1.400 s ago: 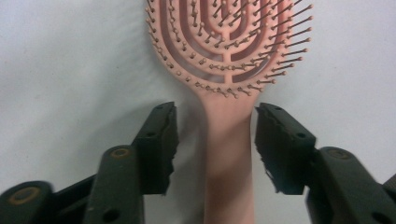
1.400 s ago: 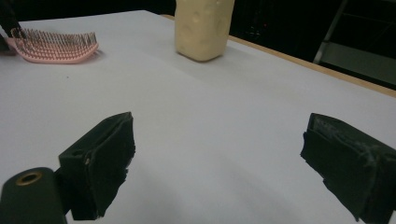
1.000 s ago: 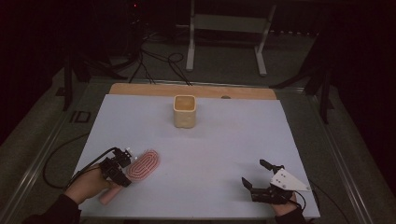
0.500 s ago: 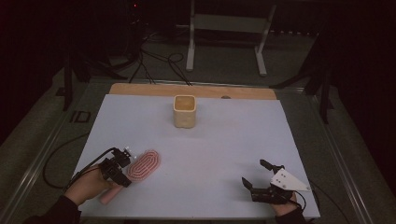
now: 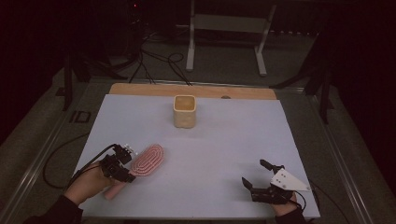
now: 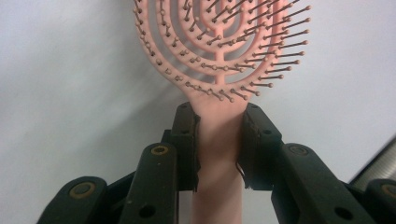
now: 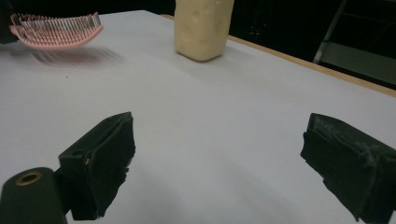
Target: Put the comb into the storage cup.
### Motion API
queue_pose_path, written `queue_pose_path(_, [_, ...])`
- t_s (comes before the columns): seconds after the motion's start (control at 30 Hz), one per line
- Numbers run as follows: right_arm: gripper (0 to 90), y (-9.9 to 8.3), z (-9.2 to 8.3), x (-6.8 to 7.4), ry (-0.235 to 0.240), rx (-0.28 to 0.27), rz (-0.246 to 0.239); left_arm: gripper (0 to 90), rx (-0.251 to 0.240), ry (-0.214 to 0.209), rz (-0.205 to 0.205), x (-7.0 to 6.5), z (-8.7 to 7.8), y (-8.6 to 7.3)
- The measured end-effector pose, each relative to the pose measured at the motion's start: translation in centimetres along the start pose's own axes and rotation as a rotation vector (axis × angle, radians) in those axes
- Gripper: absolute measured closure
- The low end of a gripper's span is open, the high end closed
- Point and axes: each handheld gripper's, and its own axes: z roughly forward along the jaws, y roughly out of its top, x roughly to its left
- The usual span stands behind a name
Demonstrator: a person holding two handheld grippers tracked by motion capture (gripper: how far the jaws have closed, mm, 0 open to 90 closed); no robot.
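A pink hairbrush [image 5: 148,160] is at the table's front left, bristles up. My left gripper [image 5: 129,171] is shut on its handle. In the left gripper view both black pads [image 6: 187,140] press the handle just below the brush head [image 6: 219,42]. The right gripper view shows the brush head [image 7: 56,30] hovering a little above the sheet, with its shadow beneath. My right gripper [image 5: 255,172] rests at the front right, open, and nothing lies between its jaws [image 7: 219,154].
A cream square cup [image 5: 184,111] stands upright at the back middle of the white sheet [image 5: 224,140], and it also appears in the right gripper view [image 7: 203,25]. A wooden strip [image 5: 140,88] runs along the far edge. Cables lie on the floor beyond.
The left gripper with the brush has edged slightly away from the front edge. The right gripper has stayed still.
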Motion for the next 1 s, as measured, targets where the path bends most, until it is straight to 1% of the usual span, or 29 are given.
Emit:
queue_pose_path(0.07, [9.3, 0.0, 0.0, 0.0, 0.000, -0.003, 0.002, 70.3, -0.012, 0.002, 0.016, -0.2, -0.2, 0.2])
queue_pose_path(0.1, [9.3, 0.0, 0.0, 0.0, 0.002, -0.004, 0.002, 70.3, -0.018, 0.000, 0.012, -0.2, -0.3, 0.3])
queue_pose_path(0.23, [9.2, 0.0, 0.0, 0.0, 0.001, -0.002, -0.001, 70.3, -0.053, -0.011, 0.026, -0.4, -0.7, 0.8])
queue_pose_path(0.33, [9.3, 0.0, 0.0, 0.0, 0.002, -0.002, 0.000, 70.3, -0.087, -0.008, 0.033, -0.6, -1.1, 1.3])
queue_pose_path(0.37, [9.3, 0.0, 0.0, 0.0, 0.001, 0.000, 0.001, 70.3, -0.095, -0.013, 0.036, -0.7, -1.2, 1.5])
queue_pose_path(0.4, [9.3, 0.0, 0.0, 0.0, 0.001, -0.001, 0.001, 70.3, -0.101, -0.011, 0.043, -0.8, -1.2, 1.6])
queue_pose_path(0.43, [9.3, 0.0, 0.0, 0.0, 0.002, -0.003, 0.000, 70.3, -0.114, -0.006, 0.042, -1.0, -1.4, 1.9])
queue_pose_path(0.6, [9.3, 0.0, 0.0, 0.0, 0.001, -0.003, 0.002, 70.3, -0.155, -0.030, 0.061, -1.4, -1.7, 2.7])
queue_pose_path(0.63, [9.3, 0.0, 0.0, -0.1, 0.001, -0.004, 0.004, 70.3, -0.162, -0.032, 0.061, -1.5, -1.8, 2.8])
queue_pose_path(0.67, [9.3, 0.0, 0.0, -0.1, 0.002, -0.004, 0.003, 70.3, -0.174, -0.024, 0.063, -1.5, -1.9, 2.9])
queue_pose_path(0.7, [9.3, 0.0, 0.0, 0.0, 0.002, -0.003, 0.002, 70.3, -0.184, -0.033, 0.059, -1.6, -1.9, 3.1])
queue_pose_path(0.73, [9.3, 0.0, 0.0, 0.0, 0.003, -0.003, 0.000, 70.3, -0.199, -0.041, 0.065, -1.6, -2.0, 3.2])
queue_pose_path(0.77, [9.3, 0.0, 0.0, 0.0, 0.003, -0.003, 0.001, 70.3, -0.211, -0.043, 0.063, -1.6, -2.1, 3.3])
queue_pose_path(0.83, [9.3, 0.0, 0.0, -0.1, 0.002, -0.004, 0.003, 70.3, -0.238, -0.036, 0.066, -1.7, -2.2, 3.6])
queue_pose_path(0.87, [9.3, 0.0, 0.0, 0.0, 0.002, -0.004, 0.003, 70.3, -0.241, -0.042, 0.071, -1.7, -2.2, 3.6])
queue_pose_path(0.97, [9.2, 0.0, 0.0, 0.0, 0.002, -0.004, 0.004, 70.3, -0.269, -0.029, 0.076, -1.8, -2.3, 4.0])
queue_pose_path(1.0, [9.3, 0.0, 0.0, -0.1, 0.003, -0.004, 0.003, 70.3, -0.287, -0.022, 0.070, -1.8, -2.4, 4.1])
